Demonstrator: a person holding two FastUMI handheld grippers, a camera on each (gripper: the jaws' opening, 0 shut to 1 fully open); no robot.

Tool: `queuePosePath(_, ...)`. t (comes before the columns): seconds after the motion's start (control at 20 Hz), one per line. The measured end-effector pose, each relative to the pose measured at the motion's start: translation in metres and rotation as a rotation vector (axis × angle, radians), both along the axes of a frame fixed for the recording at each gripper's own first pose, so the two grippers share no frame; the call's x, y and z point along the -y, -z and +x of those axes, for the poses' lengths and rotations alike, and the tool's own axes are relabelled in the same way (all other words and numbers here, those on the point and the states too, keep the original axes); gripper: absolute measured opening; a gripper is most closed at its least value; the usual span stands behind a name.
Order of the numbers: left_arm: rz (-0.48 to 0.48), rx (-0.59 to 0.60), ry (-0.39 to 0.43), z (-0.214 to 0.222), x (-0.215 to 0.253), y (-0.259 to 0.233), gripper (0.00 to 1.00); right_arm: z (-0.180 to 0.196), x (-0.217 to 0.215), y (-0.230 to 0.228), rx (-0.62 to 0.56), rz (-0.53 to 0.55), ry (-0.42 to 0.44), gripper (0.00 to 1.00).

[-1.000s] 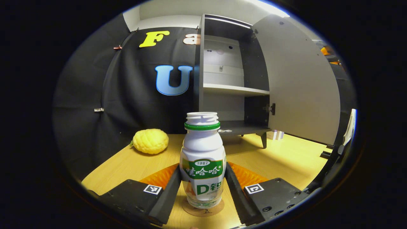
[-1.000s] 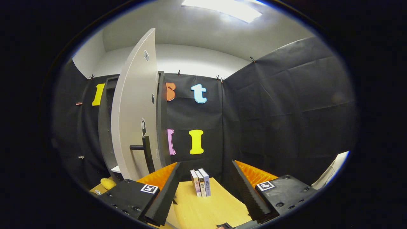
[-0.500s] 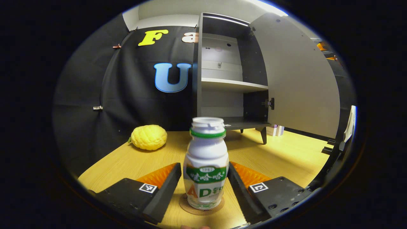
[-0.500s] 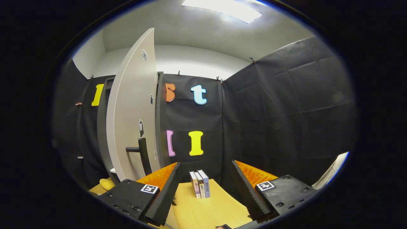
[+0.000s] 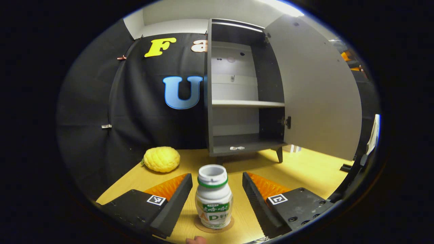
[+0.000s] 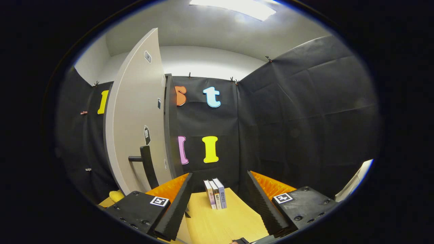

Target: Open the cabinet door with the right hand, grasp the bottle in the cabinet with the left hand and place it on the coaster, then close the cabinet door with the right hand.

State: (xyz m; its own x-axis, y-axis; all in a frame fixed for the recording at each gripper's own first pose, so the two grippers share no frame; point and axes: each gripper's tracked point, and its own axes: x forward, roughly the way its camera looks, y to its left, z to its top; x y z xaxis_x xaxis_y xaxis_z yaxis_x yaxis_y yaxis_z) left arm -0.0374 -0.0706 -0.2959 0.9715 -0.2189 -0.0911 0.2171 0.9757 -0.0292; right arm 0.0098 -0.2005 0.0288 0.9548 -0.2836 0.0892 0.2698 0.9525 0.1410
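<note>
A white bottle [image 5: 213, 200] with a green ring and label stands upright on a round brown coaster [image 5: 214, 226] on the wooden table. My left gripper [image 5: 217, 198] is open, its fingers [image 5: 173, 203] either side of the bottle with gaps, raised above the coaster. Behind stands the dark cabinet [image 5: 237, 101] with its grey door [image 5: 318, 95] swung wide. In the right gripper view the door [image 6: 135, 118] is seen from outside, with its black handle [image 6: 145, 164] to the left of my open right gripper [image 6: 217, 203], which holds nothing.
A yellow bumpy fruit-like object [image 5: 161, 159] lies on the table left of the cabinet. Three books [image 6: 215, 198] stand upright on the table [image 6: 223, 223] ahead of the right gripper. A small pale item [image 5: 236, 148] lies on the cabinet's bottom shelf.
My left gripper let go of the bottle on the coaster, then opened wider and drew back and up. The right gripper shifted slightly; the door handle sits a little further left.
</note>
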Motion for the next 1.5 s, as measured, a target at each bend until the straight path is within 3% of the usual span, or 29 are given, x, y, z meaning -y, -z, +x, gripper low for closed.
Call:
queuePosePath(0.45,-0.036,0.04,-0.103,0.016,-0.015,-0.152,0.94,0.025,-0.015,-0.003,-0.062,0.032,-0.079,0.96)
queuePosePath(0.7,-0.075,0.026,-0.159,0.019,-0.032,-0.204,0.94,0.034,-0.028,0.001,-0.091,0.049,-0.131,0.96)
queuePosePath(1.0,-0.079,0.015,-0.195,0.016,-0.061,-0.222,0.94,0.034,-0.042,0.003,-0.086,0.073,-0.136,0.95)
queuePosePath(1.05,-0.088,0.012,-0.201,0.014,-0.066,-0.223,0.93,0.032,-0.043,0.004,-0.084,0.071,-0.131,0.83)
queuePosePath(1.1,-0.092,0.01,-0.206,0.014,-0.07,-0.222,0.93,0.03,-0.047,0.003,-0.085,0.069,-0.13,0.91)
queuePosePath(1.15,-0.091,0.008,-0.212,0.013,-0.074,-0.222,0.93,0.03,-0.055,0.002,-0.082,0.069,-0.13,0.92)
queuePosePath(1.5,-0.051,0.011,-0.229,0.015,-0.086,-0.226,0.93,0.028,-0.11,0.003,-0.077,0.073,-0.152,0.92)
